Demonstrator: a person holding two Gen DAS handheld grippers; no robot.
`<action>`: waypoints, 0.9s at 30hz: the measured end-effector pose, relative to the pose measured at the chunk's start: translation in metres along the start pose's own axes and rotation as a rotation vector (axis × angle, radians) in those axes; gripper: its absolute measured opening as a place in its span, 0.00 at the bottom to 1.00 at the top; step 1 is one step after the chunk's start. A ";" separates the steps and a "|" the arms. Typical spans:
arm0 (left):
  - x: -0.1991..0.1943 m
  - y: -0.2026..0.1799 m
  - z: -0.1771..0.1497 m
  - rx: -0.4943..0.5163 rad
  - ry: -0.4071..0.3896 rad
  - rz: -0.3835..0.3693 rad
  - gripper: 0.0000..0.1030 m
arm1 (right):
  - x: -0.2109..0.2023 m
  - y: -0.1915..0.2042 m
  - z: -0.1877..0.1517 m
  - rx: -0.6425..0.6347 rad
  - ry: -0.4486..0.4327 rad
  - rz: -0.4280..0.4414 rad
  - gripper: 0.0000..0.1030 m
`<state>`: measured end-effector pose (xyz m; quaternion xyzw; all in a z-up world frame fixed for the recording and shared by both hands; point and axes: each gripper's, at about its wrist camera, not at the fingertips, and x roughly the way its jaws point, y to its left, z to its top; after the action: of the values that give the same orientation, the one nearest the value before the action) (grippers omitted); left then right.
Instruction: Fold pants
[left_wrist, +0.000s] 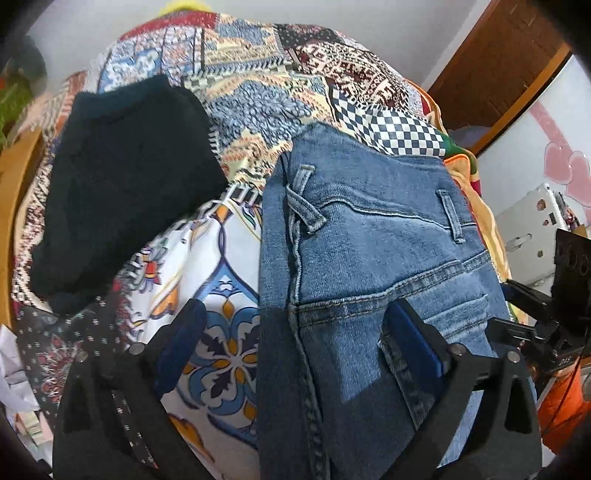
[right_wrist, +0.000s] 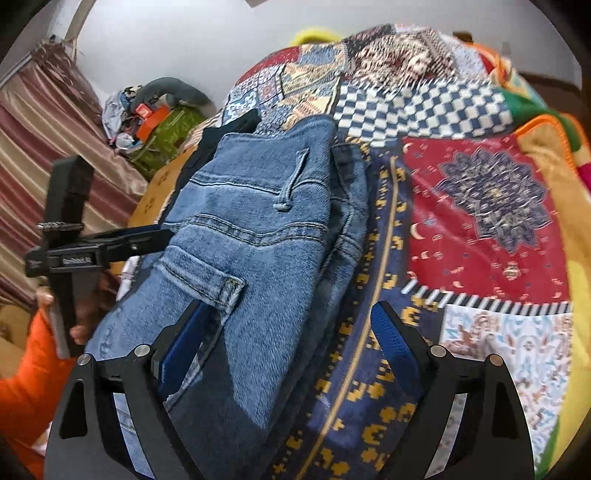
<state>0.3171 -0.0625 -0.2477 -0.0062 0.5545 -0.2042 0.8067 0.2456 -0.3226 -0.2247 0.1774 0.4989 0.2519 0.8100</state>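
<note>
The blue jeans (left_wrist: 369, 258) are seen folded into a thick bundle on a patchwork bedspread (left_wrist: 258, 92), waistband end away from the cameras, with belt loops and a back pocket facing up. In the left wrist view the bundle fills the area from the centre toward 4 o'clock; in the right wrist view the same jeans (right_wrist: 251, 240) run from the centre down toward 7 o'clock.

The left gripper (left_wrist: 295, 332) is held over the near end of the bundle with its jaws spread wide. One blue-padded finger (left_wrist: 413, 343) stands over the denim near the pocket, the other over the bedspread at 7 o'clock; whether the pads touch the cloth cannot be told, but nothing is pinched.

The right gripper (right_wrist: 291, 332) is likewise spread wide. Its finger (right_wrist: 184, 343) at 7 o'clock lies against the denim by the pocket flap, while the other stands over the navy and yellow patch (right_wrist: 369, 406) at 5 o'clock. Nothing is clamped between them.

A dark folded garment (left_wrist: 125, 184) lies on the bedspread at 9 to 10 o'clock in the left wrist view, apart from the jeans. An orange sleeve (right_wrist: 26, 387) is seen at 8 o'clock in the right wrist view, beside the other gripper's black body. Striped curtains (right_wrist: 48, 147) and a heap of clutter (right_wrist: 147, 110) lie at 10 o'clock.
</note>
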 end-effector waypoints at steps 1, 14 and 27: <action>0.001 0.000 0.001 -0.004 0.003 -0.016 0.98 | 0.003 -0.001 0.001 0.009 0.007 0.017 0.85; 0.022 0.002 0.018 -0.036 0.054 -0.233 0.81 | 0.025 -0.011 0.021 0.086 0.036 0.165 0.73; -0.003 -0.018 0.006 0.050 -0.027 -0.184 0.50 | 0.000 0.001 0.015 0.074 -0.048 0.050 0.25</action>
<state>0.3159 -0.0794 -0.2378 -0.0398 0.5355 -0.2909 0.7919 0.2588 -0.3225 -0.2171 0.2256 0.4835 0.2494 0.8082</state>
